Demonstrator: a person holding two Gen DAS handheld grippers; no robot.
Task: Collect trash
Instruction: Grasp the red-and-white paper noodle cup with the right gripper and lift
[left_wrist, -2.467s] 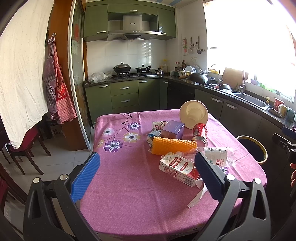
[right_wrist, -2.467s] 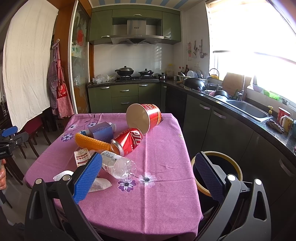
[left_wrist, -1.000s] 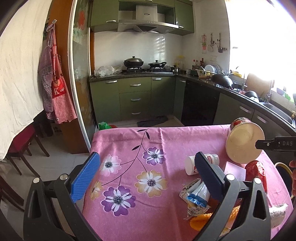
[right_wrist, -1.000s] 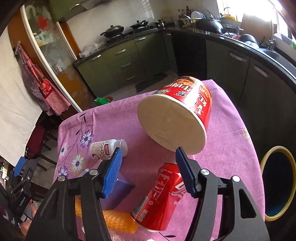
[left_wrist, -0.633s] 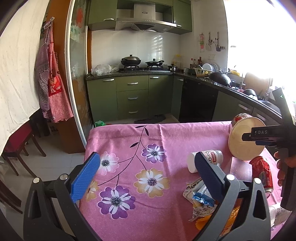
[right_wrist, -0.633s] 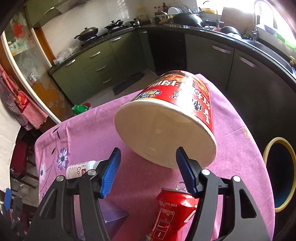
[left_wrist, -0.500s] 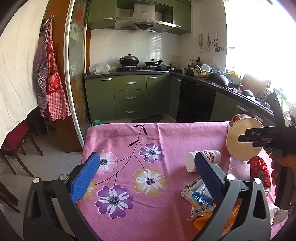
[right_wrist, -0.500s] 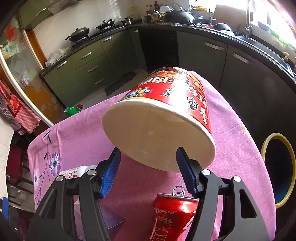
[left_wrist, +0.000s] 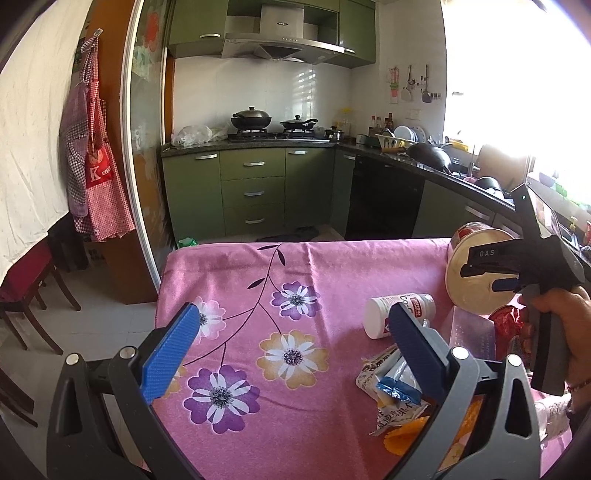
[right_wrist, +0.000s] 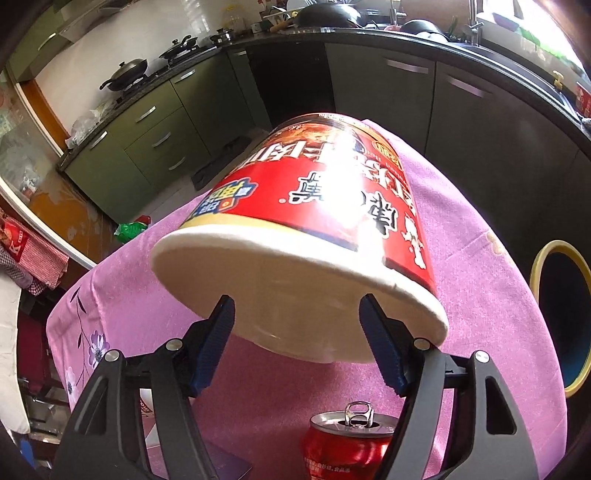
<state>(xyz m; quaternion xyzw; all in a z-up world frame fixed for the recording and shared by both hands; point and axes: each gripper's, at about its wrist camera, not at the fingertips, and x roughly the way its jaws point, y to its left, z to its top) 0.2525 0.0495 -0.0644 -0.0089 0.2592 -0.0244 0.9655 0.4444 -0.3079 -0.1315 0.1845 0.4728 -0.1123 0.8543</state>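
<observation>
The right gripper (right_wrist: 295, 343) hung over the tipped noodle cup (right_wrist: 317, 229), its jaws opening, the cup's white rim between the blue pads but not pressed by them. The cup lay on its side at the far right of the pink table (left_wrist: 258, 266). A red can (right_wrist: 349, 443) lay just near of it, and a yellow-rimmed bin (right_wrist: 561, 321) stood right of the table. The left gripper (left_wrist: 291, 350) hovered released over the flowered cloth, nothing between its pads.
</observation>
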